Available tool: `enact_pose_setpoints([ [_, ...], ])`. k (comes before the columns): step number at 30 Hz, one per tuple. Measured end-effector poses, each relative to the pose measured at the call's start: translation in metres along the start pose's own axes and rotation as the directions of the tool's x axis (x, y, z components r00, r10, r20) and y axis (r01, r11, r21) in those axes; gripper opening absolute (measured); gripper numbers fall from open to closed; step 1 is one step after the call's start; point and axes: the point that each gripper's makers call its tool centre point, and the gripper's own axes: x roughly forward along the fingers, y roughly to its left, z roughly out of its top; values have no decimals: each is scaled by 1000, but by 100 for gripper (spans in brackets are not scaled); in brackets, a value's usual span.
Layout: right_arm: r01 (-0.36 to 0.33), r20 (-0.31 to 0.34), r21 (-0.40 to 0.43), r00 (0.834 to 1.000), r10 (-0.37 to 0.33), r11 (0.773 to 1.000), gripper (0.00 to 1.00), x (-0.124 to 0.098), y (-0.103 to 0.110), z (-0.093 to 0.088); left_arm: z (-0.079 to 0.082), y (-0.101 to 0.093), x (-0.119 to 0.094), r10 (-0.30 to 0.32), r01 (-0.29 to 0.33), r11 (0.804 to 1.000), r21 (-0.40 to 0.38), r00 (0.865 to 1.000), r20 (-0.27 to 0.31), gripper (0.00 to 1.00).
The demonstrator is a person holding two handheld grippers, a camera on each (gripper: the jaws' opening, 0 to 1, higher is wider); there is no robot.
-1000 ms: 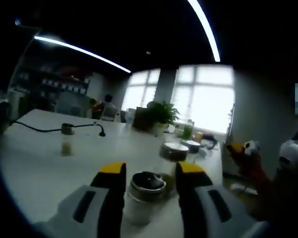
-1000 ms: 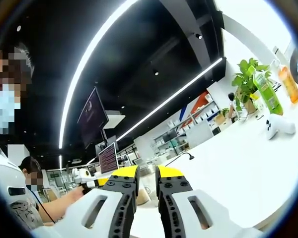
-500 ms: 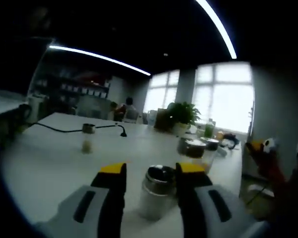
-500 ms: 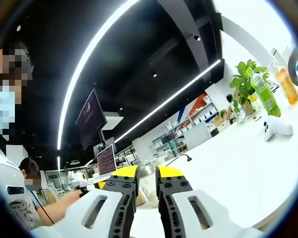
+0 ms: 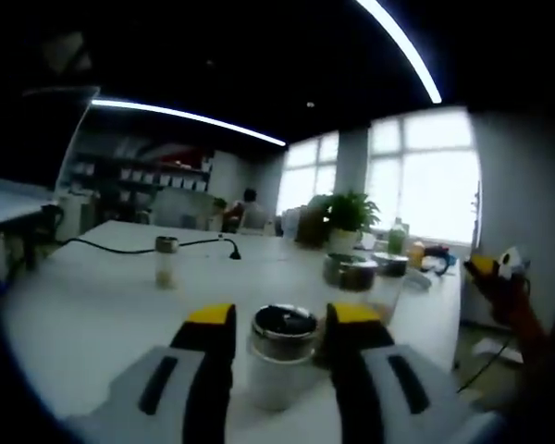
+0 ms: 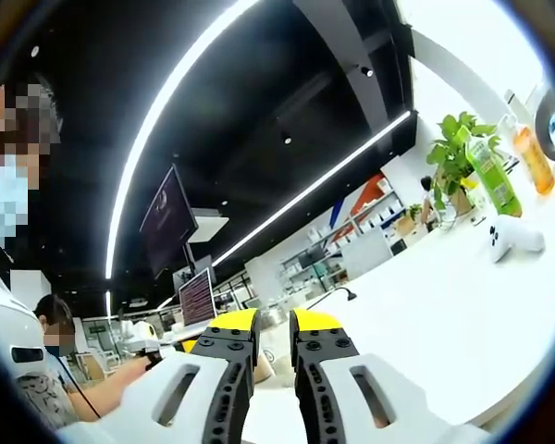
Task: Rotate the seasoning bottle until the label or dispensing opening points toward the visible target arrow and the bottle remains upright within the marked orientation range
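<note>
Seasoning bottle (image 5: pixel 282 365) stands upright on the white bench (image 5: pixel 92 314), long axis vertical, dark metal-rimmed cap up; label direction can't be read. Left claw (image 5: pixel 279 324) straddles it, yellow-tipped jaws close on either side (actual contact can't be told). Right claw (image 6: pixel 274 326) is narrow, jaws nearly together, nothing between them. One small jar (image 5: pixel 166 261) farther back, two round tins (image 5: pixel 351 271), one potted plant (image 5: pixel 348 215). Office room, dark ceiling, bright windows.
</note>
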Motion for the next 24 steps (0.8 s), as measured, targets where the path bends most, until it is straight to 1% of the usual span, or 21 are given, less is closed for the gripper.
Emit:
enact_pose_setpoints([
  [4, 4, 8, 1, 1000, -4, 1000, 11, -1, -2, 2, -1, 2, 3, 21, -21, 1000, 9, 1000, -3, 41],
  [7, 8, 11, 3, 1000, -8, 1000, 11, -2, -3, 3, -5, 2, 5, 34, -33, 998, 49, 999, -20, 41],
  [9, 8, 13, 3, 1000, -8, 1000, 11, -2, -3, 3, -6, 2, 5, 38, -36, 997, 63, 999, -24, 40],
  [17, 11, 14, 6, 1000, -11, 1000, 11, -2, -4, 3, -6, -1, 7, 33, -32, 998, 51, 999, -20, 34],
  [24, 12, 14, 8, 1000, -12, 1000, 11, -2, -4, 3, -7, -2, 7, 25, -24, 999, 47, 1000, -14, 33],
])
